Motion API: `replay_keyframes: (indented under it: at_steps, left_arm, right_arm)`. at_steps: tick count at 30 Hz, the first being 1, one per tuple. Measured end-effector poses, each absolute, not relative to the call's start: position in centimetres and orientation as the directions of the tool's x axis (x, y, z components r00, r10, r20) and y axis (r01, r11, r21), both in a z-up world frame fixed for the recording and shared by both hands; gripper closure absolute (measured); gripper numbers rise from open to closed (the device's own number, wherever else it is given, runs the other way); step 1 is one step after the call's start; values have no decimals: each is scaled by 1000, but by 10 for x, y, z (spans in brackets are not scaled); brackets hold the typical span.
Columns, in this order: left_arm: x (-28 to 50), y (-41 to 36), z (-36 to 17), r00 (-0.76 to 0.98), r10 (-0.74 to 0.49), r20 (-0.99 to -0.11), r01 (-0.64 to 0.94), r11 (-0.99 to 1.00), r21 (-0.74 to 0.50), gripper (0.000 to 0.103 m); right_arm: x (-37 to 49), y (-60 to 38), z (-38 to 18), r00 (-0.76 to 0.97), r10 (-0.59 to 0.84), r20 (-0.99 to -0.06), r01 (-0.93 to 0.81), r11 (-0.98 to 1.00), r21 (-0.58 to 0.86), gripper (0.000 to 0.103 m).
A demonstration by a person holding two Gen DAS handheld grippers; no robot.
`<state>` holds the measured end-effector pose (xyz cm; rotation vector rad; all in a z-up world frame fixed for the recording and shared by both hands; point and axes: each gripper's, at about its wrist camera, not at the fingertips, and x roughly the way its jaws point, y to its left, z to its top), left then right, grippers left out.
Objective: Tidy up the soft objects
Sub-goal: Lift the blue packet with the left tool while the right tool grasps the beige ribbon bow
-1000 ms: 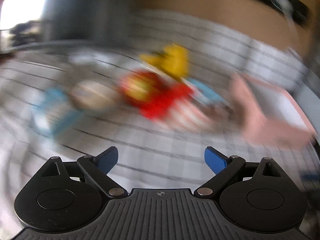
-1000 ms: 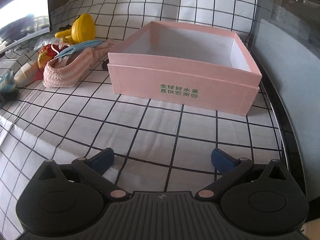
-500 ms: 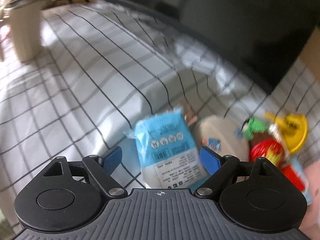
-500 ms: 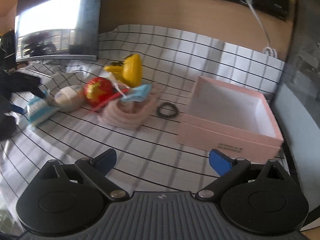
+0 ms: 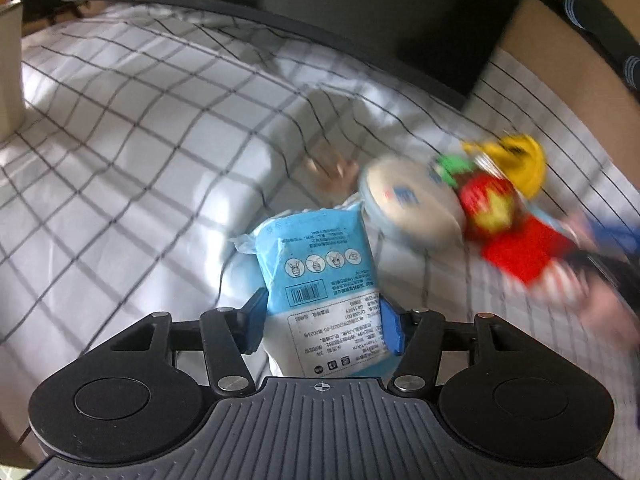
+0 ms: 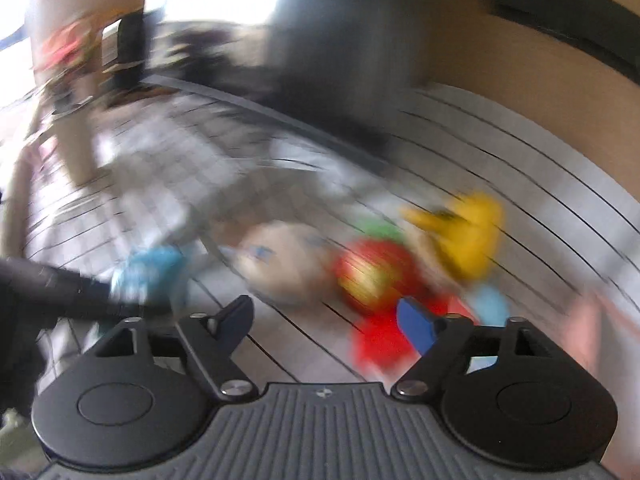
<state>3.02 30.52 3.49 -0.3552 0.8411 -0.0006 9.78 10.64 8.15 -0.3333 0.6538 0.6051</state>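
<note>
Left wrist view, nearest first: the left gripper [image 5: 324, 322] is seen closing, its blue pads [image 5: 390, 330] set against both sides of a blue-and-white soft packet [image 5: 320, 276]. The packet's lower end is cut off behind the gripper body. A barcode, a row of round pictograms and a block of small print are seen on it; the print is upside down and too small to be read.

Just beyond the packet's top right corner a round beige pouch [image 5: 412, 208] is noted, touching it or nearly so. Past that a red and yellow ball-like toy [image 5: 490, 206], a yellow toy [image 5: 520, 160] and a flat red item [image 5: 524, 254] are clustered; all are blurred and their edges cannot be separated. At far right something pink is smeared beyond recognition.

Surface: a white cloth with a black grid [image 5: 140, 152], creased behind the packet. Behind it a dark panel and a tan wall are seen.

Right wrist view: heavily motion-blurred. The right gripper [image 6: 326, 322] is recorded as closing, with a wide gap between its pads and nothing between them; only cloth shows in the gap. The right pad overlaps the red item in the picture; contact cannot be judged. The packet appears at left as a blue smear beside a dark shape, probably the other gripper. A bright window is seen at top.
</note>
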Motion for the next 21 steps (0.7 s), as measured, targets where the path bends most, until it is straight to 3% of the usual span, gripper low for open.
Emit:
replay_keyframes:
  at_steps: [2, 7, 10, 12, 13, 17, 21]
  left_arm:
    - [14, 310, 37, 659, -173, -732, -102, 943, -315, 42]
    - [-8, 323, 37, 619, -269, -738, -65, 919, -388, 42]
    - [-18, 332, 42, 623, -285, -729, -58, 912, -406, 42]
    - [-23, 340, 47, 635, -281, -719, -55, 913, -405, 42]
    - [-24, 345, 49, 643, -279, -713, -58, 911, -408, 42]
    - [-25, 364, 54, 664, -267, -699, -84, 902, -424, 42]
    - [-24, 378, 57, 675, -257, -691, -87, 903, -421, 42]
  right_arm:
    - [122, 149, 75, 585, 445, -678, -690, 713, -127, 35]
    - [172, 229, 44, 424, 453, -784, -806, 583, -100, 35]
    - [189, 259, 26, 459, 420, -783, -815, 549, -183, 34]
    - [206, 270, 18, 433, 380, -818, -806, 569, -162, 34]
    - [211, 272, 16, 409, 377, -831, -800, 586, -127, 37]
    - [201, 262, 19, 336, 407, -849, -800, 599, -29, 83]
    - [151, 235, 23, 312, 423, -850, -816, 577, -13, 87]
